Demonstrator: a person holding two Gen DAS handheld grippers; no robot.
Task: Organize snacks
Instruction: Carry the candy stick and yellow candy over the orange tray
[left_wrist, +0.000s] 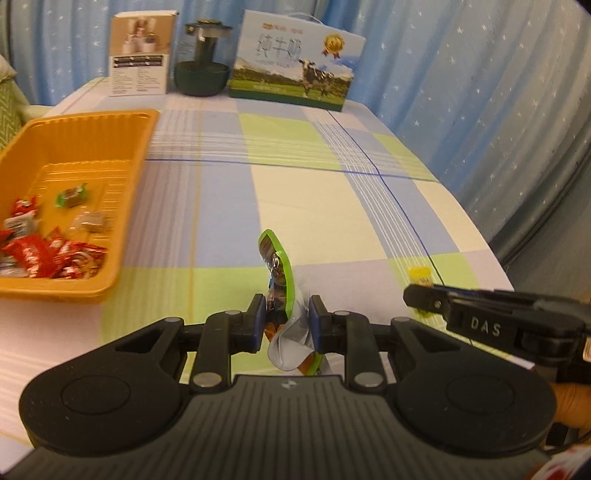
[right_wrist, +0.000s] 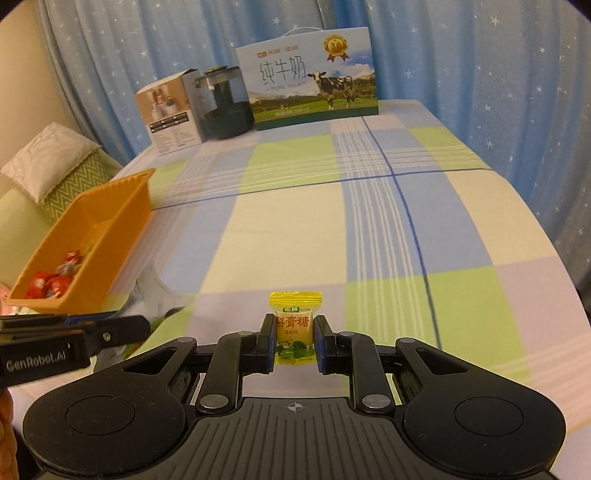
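Green-edged and crinkled, a snack packet (left_wrist: 279, 280) stands on edge at the bottom centre of the left wrist view, pinched between the pads of the left hand-held gripper (left_wrist: 287, 321), which is closed nearly all the way on it. The grip takes only the lower part of the packet; its silvery torn end curls loose below the pads. In the right wrist view a yellow wrapped candy (right_wrist: 294, 326) sits upright at the bottom centre, clamped squarely between the pads of the right hand-held gripper (right_wrist: 294, 345), also closed tight on it. Both items are held clear of the checked cloth on the table (right_wrist: 369, 229).

The orange tray (left_wrist: 122, 206) lies at the left of both views and already holds red wrapped snacks (left_wrist: 55, 254), a green one (left_wrist: 72, 195) and a clear one (left_wrist: 92, 221). It looks like the destination for both held items.

Judging from this, the main risk is the green packet: held by a thin, slippery edge, it could twist or slip out on the way and land on the cloth short of the tray. The two hand-held grippers are near each other, the right one's tip showing at the right edge of the left view, so crowding toward the tray together could knock them. A release over the tray's near rim could also bounce the candy outside.

At the far end of the table stand a milk carton box (right_wrist: 310, 88), a dark kettle (right_wrist: 225, 107) and a small white box (right_wrist: 170, 114), well apart from the work.
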